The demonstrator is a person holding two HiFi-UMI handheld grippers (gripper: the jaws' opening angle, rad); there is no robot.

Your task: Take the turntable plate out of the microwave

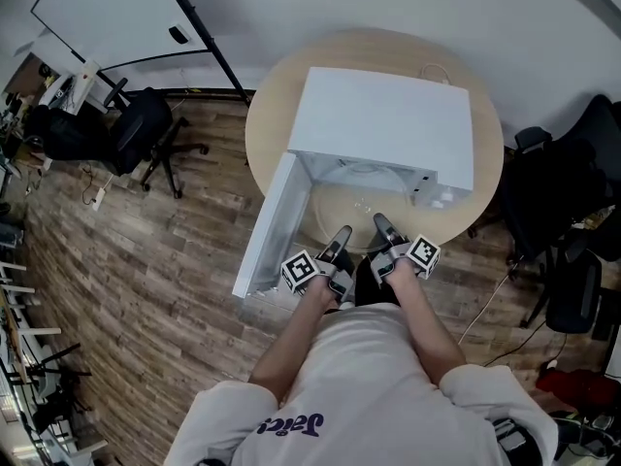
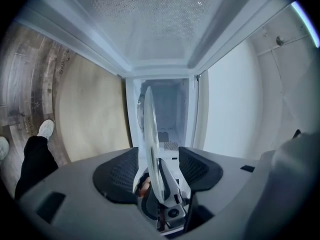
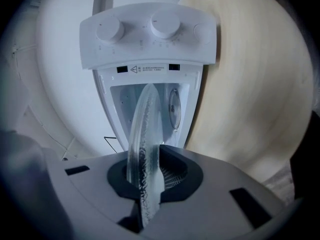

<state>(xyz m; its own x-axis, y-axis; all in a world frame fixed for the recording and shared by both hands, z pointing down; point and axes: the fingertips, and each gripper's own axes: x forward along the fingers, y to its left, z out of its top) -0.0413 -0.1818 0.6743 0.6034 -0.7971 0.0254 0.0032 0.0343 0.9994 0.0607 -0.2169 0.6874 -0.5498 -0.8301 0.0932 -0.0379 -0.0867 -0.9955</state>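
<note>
The white door [image 1: 274,229] of the microwave [image 1: 383,119] stands swung open at the left, over the edge of the round wooden table [image 1: 277,95]. Just right of it, the left gripper [image 2: 157,166] is released. Its fingers [image 2: 117,174] stand wide apart, and the glass plate [image 2: 150,134] runs edge-on through the gap between them, nearer the left finger and with clear space before the right one. The plate stretches across in front of the microwave's open mouth to the right gripper [image 3: 150,176]. That gripper is clenched on the plate's rim, and its dark fingers [image 3: 172,171] press against both faces of the patterned glass.
</note>
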